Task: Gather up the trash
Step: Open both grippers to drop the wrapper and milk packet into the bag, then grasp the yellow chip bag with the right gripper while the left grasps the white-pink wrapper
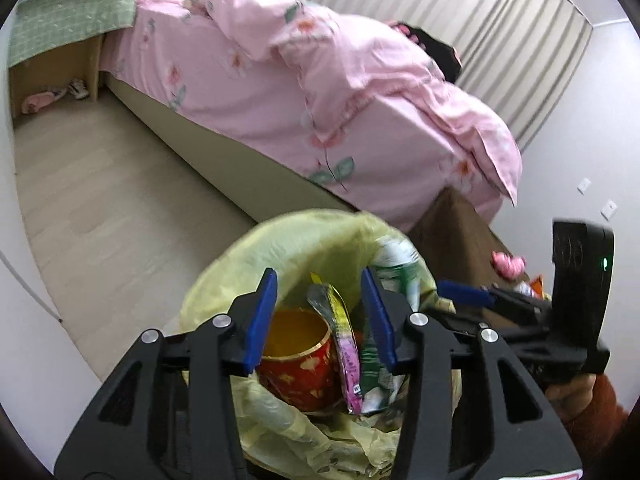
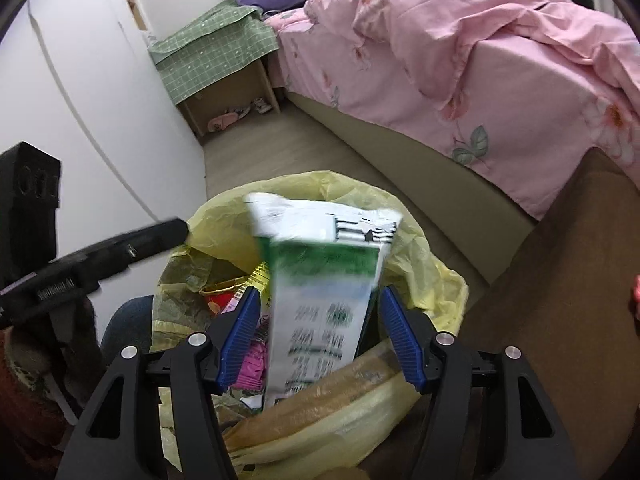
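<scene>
Both claws are hanging over a bin lined with a yellow bag (image 1: 256, 248), which is standing on the floor beside a bed covered in pink floral bedding (image 1: 320, 92).

The left claw (image 1: 320, 320) is pointing down into the bin with its blue pads spread apart. A yellow and pink snack wrapper (image 1: 340, 332) is standing on edge in the gap between them, and neither pad is pressing on it. Just left of the wrapper, a red and gold paper cup (image 1: 298, 364) is sitting upright in the bin with its mouth open. A green and white packet is leaning against the far right side of the liner.

The right claw (image 2: 318, 336) is also standing wide. A green and white snack bag (image 2: 324, 288) is lying between its pads, blurred, with clear space showing on both sides, so it is not being gripped. Below it a crumpled brownish plastic bag (image 2: 320, 392) is resting against the near rim, and a pink wrapper (image 2: 250, 364) is showing beside the left pad.

In the background a bedside cabinet under a green checked cloth (image 2: 212, 52) is standing at the head of the bed, with slippers tucked inside it.
</scene>
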### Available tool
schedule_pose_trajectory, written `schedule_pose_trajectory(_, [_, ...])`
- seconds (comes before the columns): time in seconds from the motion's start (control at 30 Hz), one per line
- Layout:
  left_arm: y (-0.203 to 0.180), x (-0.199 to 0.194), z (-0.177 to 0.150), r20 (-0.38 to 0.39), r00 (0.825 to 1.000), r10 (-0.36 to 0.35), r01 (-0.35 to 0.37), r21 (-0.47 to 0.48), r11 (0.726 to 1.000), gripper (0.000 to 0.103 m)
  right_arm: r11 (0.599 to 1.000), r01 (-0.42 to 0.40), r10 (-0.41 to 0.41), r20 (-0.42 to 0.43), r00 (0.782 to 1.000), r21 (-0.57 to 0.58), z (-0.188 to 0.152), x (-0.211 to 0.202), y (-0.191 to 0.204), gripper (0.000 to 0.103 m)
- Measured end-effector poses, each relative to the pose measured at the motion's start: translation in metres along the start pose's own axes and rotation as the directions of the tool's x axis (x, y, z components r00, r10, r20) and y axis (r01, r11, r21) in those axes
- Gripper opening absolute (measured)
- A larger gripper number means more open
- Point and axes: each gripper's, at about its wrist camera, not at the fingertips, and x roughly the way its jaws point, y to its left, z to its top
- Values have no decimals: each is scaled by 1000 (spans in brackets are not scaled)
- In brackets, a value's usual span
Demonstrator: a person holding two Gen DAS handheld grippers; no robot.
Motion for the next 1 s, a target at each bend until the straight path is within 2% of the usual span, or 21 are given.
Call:
schedule_pose_trajectory(0.13, [-6, -20, 11, 68, 997, 29, -28, -16, 999, 42, 1000, 7, -7, 49, 999, 3, -2, -23, 0, 68])
schedule_pose_trajectory(0.23, [-21, -34, 16, 108, 993, 46, -47, 6, 999, 43, 1000, 23, -24, 101, 995, 12, -10, -48, -4, 68])
schedule_pose_trajectory(0.43, [-62, -32, 8, 84, 996, -18, 12, 72, 997, 46, 994, 113, -113, 145, 983, 12, -38, -102, -17, 68])
schedule_pose_trajectory(0.5, [-78, -26, 3, 60, 997, -43, 38, 93, 995, 46, 981, 195, -192, 167, 967, 1, -53, -123, -22, 68])
schedule_pose_trajectory(0.53, [-86, -22, 1, 47, 997, -56, 51, 105, 993, 46, 967, 253, -250, 180, 951, 4, -63, -137, -28, 68])
schedule_pose_trajectory(0.73, [-147, 2, -25, -55, 989, -141, 149, 209, 966, 46, 937, 328, -347, 189, 919, 123, -106, -192, -67, 68])
schedule_pose_trajectory(0.93, [-207, 25, -52, -145, 960, -238, 271, 286, 919, 46, 861, 439, -488, 176, 855, 257, -151, -238, -111, 68])
schedule_pose_trajectory(1.0, [-223, 33, -62, -178, 951, -254, 298, 298, 907, 46, 831, 479, -535, 171, 827, 281, -164, -251, -125, 68])
